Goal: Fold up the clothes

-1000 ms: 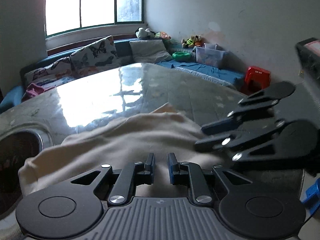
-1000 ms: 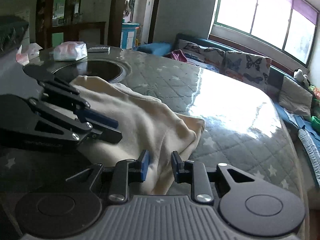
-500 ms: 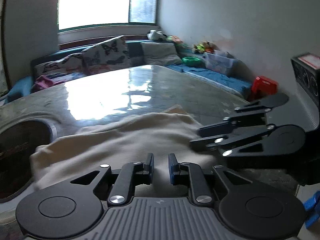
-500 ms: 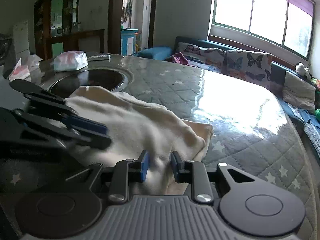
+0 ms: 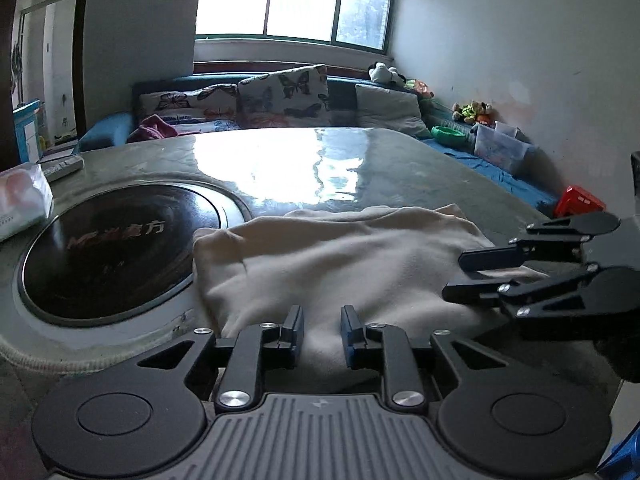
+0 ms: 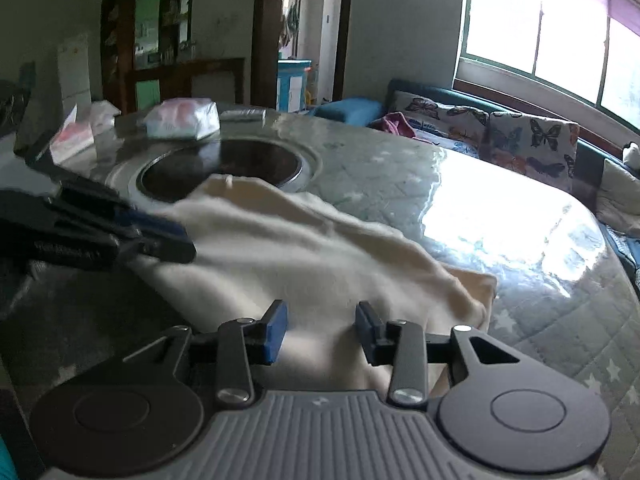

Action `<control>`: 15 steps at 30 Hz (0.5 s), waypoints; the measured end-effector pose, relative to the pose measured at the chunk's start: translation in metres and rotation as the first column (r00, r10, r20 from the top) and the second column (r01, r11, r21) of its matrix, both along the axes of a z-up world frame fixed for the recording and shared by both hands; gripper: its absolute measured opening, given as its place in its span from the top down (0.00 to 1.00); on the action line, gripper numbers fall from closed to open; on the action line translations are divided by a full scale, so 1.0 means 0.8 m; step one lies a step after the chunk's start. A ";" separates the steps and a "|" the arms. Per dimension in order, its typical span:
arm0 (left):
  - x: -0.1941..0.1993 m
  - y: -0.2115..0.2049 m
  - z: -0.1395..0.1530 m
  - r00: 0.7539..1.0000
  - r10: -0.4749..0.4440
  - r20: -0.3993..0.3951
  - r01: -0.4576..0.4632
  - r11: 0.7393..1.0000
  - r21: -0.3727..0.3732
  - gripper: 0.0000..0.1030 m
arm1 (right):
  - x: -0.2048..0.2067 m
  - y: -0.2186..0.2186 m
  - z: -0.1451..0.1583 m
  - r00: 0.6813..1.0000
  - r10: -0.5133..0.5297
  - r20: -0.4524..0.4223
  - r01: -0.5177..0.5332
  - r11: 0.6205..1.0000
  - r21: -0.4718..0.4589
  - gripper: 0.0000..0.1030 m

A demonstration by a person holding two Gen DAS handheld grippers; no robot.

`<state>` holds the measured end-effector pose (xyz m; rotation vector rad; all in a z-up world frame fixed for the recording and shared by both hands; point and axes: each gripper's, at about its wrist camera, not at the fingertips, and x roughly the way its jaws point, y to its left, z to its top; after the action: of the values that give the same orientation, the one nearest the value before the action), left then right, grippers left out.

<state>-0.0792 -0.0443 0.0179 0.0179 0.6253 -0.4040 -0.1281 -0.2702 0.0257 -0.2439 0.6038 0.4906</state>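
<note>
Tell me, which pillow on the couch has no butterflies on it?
The plain grey pillow, at the right end of the couch near the stuffed toy. The two other pillows beside it are covered in butterfly prints.

The dark round hob carries faint lettering ending in "方".

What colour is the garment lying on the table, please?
The garment is plain cream, seen best in the left wrist view.

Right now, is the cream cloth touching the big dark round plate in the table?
Touching. In the left wrist view the cream cloth's left corner lies over the dark round plate's metal rim, with no gap between them.
</note>
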 end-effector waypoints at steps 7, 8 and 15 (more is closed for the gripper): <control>-0.011 0.001 0.014 0.999 0.004 0.046 -0.004 1.000 -0.009 0.73 | -0.008 0.008 0.016 0.999 0.012 0.041 -0.012 1.000 -0.005 0.59; -0.010 0.002 0.014 0.999 0.010 0.046 -0.010 1.000 -0.009 0.73 | -0.009 0.013 0.017 0.999 0.025 0.044 -0.026 1.000 0.000 0.59; -0.009 0.015 0.004 0.999 0.035 0.012 -0.035 0.999 -0.004 0.73 | -0.006 0.034 0.003 0.998 0.061 0.024 -0.060 0.998 -0.029 0.59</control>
<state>-0.0862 -0.0323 0.0212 0.0060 0.6118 -0.3709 -0.1327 -0.2433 0.0281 -0.2950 0.5804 0.5370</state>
